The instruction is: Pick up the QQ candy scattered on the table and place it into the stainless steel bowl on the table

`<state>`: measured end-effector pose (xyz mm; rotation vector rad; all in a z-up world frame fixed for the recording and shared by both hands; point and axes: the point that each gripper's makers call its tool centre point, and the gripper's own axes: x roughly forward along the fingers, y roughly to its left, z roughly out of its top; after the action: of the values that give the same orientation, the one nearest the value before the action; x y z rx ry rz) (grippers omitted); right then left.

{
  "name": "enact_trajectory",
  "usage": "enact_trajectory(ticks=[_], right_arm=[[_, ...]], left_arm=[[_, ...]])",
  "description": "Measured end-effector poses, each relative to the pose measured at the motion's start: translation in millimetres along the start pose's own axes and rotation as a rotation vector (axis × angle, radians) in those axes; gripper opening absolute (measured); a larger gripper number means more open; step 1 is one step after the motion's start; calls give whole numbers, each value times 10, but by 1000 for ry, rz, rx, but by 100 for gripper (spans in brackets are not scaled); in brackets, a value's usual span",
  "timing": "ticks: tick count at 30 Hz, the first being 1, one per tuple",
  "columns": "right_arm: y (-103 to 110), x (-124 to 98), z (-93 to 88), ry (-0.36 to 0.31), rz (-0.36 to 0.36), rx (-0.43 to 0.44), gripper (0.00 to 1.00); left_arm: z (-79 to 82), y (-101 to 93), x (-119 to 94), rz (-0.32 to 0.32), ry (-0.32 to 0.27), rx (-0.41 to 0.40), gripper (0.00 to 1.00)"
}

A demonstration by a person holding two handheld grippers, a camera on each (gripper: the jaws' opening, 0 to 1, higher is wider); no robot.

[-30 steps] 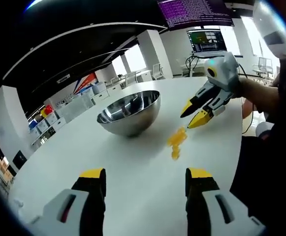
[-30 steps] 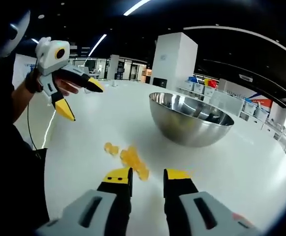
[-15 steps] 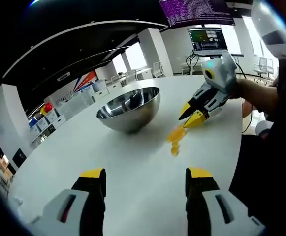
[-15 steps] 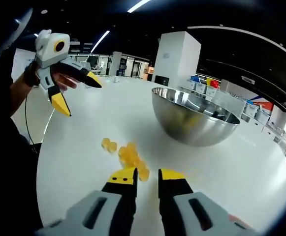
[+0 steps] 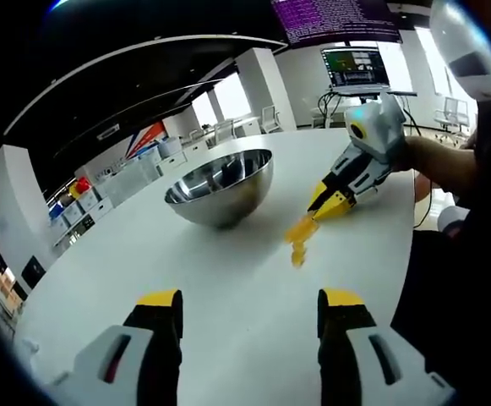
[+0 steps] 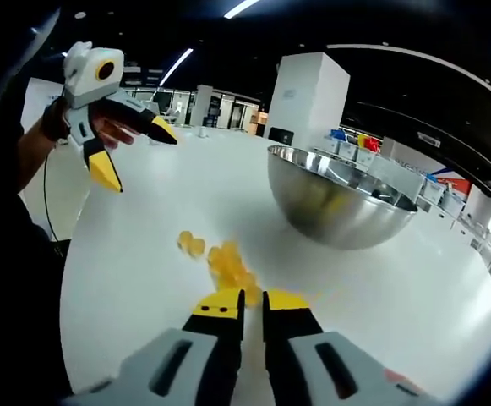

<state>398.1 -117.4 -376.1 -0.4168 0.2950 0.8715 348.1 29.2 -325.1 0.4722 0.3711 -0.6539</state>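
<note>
Your right gripper (image 6: 249, 298) sits low over the white table (image 6: 144, 271), its 2 yellow-tipped jaws drawn to a narrow gap at the near edge of a heap of yellow candies (image 6: 228, 266); whether a candy is pinched between them cannot be told. 2 more candies (image 6: 191, 244) lie just beside the heap. The steel bowl (image 6: 340, 203) stands near, apart from the candies. Your left gripper (image 5: 249, 303) hovers above the table with jaws spread wide, holding nothing. In the left gripper view, the right gripper's tips meet the candy heap (image 5: 299, 233), with the bowl (image 5: 220, 185) to its left.
</note>
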Motion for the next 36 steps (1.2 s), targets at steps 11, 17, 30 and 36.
enact_trajectory(ticks=[11, 17, 30, 36], right_arm=[[14, -12, -4, -1, 0, -4, 5], [-8, -50, 12, -3, -13, -4, 4], [-74, -363, 457, -79, -55, 2, 4], [-119, -548, 909, -173, -54, -24, 4]], left_arm=[[-5, -15, -11, 0, -1, -2, 64], [3, -7, -21, 3, -4, -3, 64], [71, -33, -36, -1, -18, 10, 64], [70, -49, -13, -5, -14, 15, 64]])
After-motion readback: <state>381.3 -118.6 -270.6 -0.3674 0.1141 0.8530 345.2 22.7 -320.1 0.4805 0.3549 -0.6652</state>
